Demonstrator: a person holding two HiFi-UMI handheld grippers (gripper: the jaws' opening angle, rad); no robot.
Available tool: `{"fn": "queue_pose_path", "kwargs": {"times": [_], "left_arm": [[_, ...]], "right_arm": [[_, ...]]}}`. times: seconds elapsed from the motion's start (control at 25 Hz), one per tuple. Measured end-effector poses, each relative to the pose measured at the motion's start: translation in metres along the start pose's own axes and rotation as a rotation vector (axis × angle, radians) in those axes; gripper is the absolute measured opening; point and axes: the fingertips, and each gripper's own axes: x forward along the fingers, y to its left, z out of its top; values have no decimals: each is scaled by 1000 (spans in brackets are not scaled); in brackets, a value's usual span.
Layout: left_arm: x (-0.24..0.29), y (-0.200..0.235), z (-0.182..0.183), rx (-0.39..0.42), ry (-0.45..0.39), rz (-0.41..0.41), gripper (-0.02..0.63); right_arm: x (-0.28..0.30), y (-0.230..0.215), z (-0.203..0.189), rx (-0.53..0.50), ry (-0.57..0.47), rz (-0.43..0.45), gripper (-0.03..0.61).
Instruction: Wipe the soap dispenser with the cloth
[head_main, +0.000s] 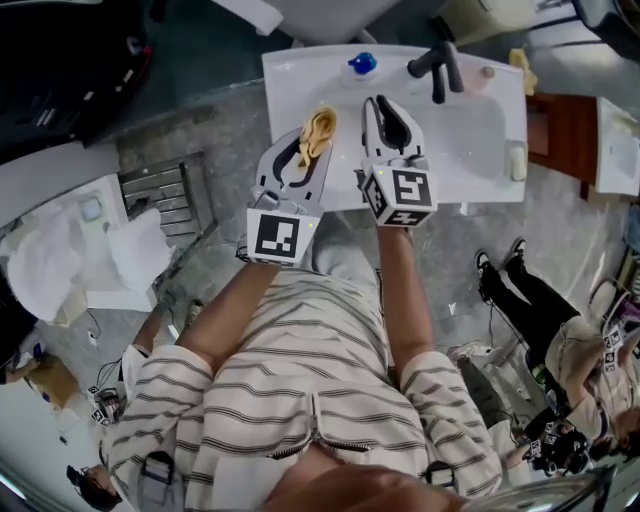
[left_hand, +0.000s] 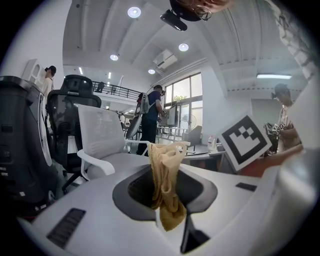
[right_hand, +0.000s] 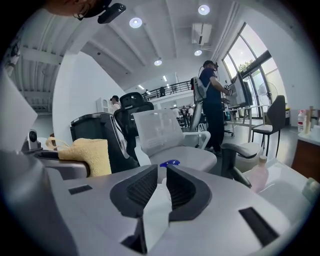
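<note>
The soap dispenser (head_main: 361, 64), white with a blue cap, stands at the back rim of the white sink (head_main: 480, 135). My left gripper (head_main: 313, 140) is shut on a bunched yellow cloth (head_main: 320, 125) over the sink's front left part; in the left gripper view the cloth (left_hand: 165, 155) hangs pinched between the jaws of the left gripper (left_hand: 165, 172). My right gripper (head_main: 385, 105) hovers beside it, pointing at the dispenser, jaws slightly apart and empty. In the right gripper view the blue cap (right_hand: 169, 163) shows just beyond the right gripper (right_hand: 161, 167), and the cloth (right_hand: 90, 154) is at left.
A black faucet (head_main: 438, 68) rises at the sink's back right. A pale pink bottle (right_hand: 260, 175) stands to the right of the dispenser. A metal rack (head_main: 165, 200) lies on the floor at left. People stand nearby (head_main: 520, 300), and a white chair (left_hand: 100, 135) sits behind the sink.
</note>
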Motion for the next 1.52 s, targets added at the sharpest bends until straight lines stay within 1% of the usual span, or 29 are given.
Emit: {"fn": "queue_pose_path", "kwargs": {"times": [0.24, 0.4, 0.48, 0.56, 0.76, 0.92, 1.08, 1.2, 1.28, 1.4, 1.52], "left_arm": [[7, -5, -11, -25, 5, 21, 94], [10, -8, -14, -15, 9, 19, 94], [10, -11, -22, -42, 27, 22, 94], [12, -9, -26, -63, 33, 33, 94], [14, -2, -30, -45, 49, 44, 94], [16, 3, -32, -52, 42, 57, 94], [17, 5, -36, -60, 55, 64, 94], [18, 3, -39, -32, 64, 46, 94], [18, 1, -41, -30, 66, 38, 94], [19, 1, -40, -36, 52, 38, 94], [18, 2, -44, -46, 64, 45, 94]], "right_arm": [[18, -9, -15, -3, 19, 10, 91], [35, -12, -22, -21, 39, 14, 109], [40, -13, -30, -30, 58, 12, 120], [50, -16, -34, -49, 69, 8, 145], [67, -21, -40, -76, 85, -9, 172], [78, -25, -41, -101, 76, -26, 176], [85, -27, -43, -119, 83, -28, 175], [89, -30, -43, -130, 72, -36, 175], [92, -31, -44, -139, 73, -40, 175], [97, -33, -45, -134, 76, -48, 167], [98, -37, -46, -128, 86, -55, 148]]}}
